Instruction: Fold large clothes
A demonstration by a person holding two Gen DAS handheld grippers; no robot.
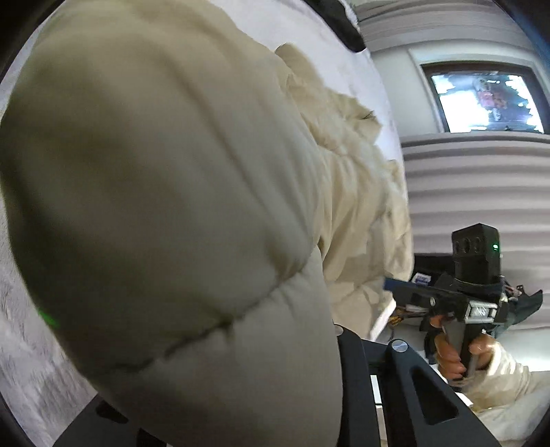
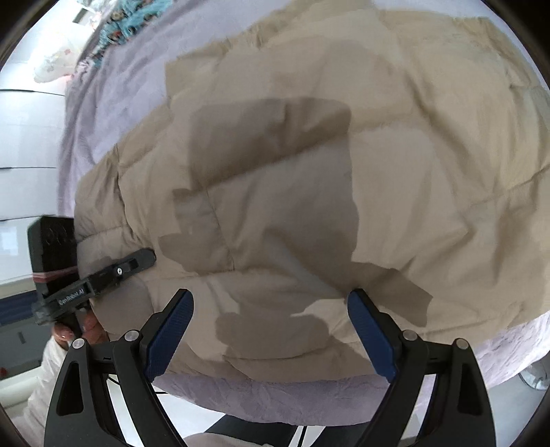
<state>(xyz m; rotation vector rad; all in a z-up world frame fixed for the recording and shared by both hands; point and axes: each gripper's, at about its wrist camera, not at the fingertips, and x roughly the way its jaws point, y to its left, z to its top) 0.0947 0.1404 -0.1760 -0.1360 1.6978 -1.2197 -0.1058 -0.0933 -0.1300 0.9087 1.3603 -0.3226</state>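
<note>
A large beige quilted puffer jacket (image 2: 309, 178) lies spread on a bed with a pale lilac sheet (image 2: 113, 103). My right gripper (image 2: 271, 309) is open, its blue pads (image 2: 172, 330) wide apart just above the jacket's near hem, holding nothing. My left gripper (image 2: 137, 261) shows at the left in the right wrist view, shut on the jacket's left edge. In the left wrist view a padded fold of the jacket (image 1: 165, 206) fills the frame close up and hides my left fingertips. The right gripper's body (image 1: 474, 295) shows there, held in a hand.
The bed's near edge (image 2: 275, 405) runs under my right gripper. A white panelled wall (image 1: 481, 192) and a framed picture (image 1: 484, 99) stand beyond the bed. A patterned turquoise cloth (image 2: 120, 27) lies at the bed's far left.
</note>
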